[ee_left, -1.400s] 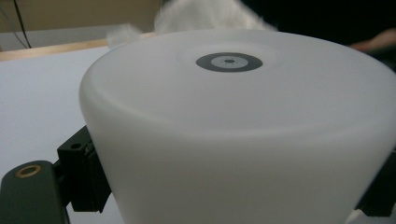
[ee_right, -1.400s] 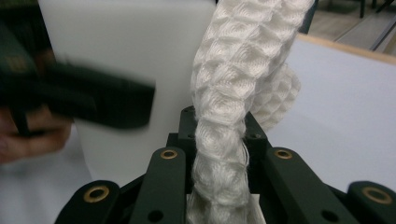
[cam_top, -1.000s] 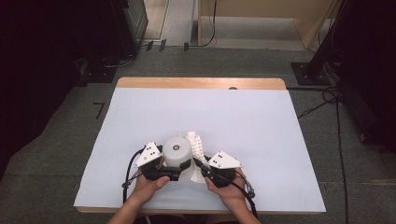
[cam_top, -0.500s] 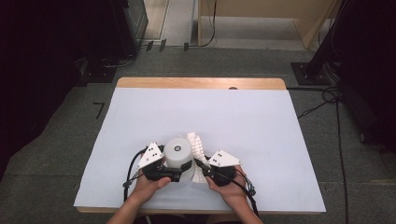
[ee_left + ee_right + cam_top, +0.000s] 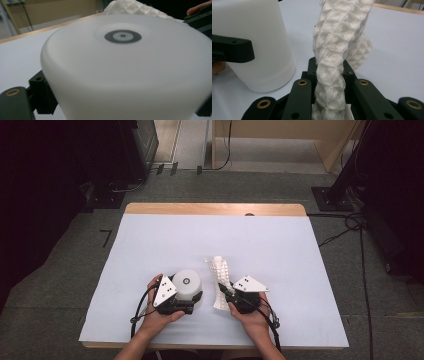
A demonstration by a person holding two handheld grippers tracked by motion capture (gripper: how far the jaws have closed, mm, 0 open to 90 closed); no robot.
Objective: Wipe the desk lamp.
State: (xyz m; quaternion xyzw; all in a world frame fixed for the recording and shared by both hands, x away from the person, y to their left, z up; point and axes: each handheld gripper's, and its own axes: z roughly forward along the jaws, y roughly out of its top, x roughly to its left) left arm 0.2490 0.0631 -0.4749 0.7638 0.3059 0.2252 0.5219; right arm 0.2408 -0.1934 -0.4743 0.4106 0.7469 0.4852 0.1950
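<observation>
High view: near the bench's (image 5: 150,245) front edge, your left tool (image 5: 187,304) clamps the white container (image 5: 186,282); your right tool (image 5: 227,296) pinches the white cloth (image 5: 220,270).

White, smooth-walled cup (image 5: 187,284): inverted, its flat base uppermost and bearing a dark ring mark at centre, its wider mouth down on the pale sheet at the near middle of the table. It is clamped at its sides, with a black jaw showing at each flank in the left gripper view. White waffle-weave cloth (image 5: 220,279): bunched lengthwise into a thick rope, running away from the person, just to the right of the cup, its near end pinched between black jaws.
</observation>
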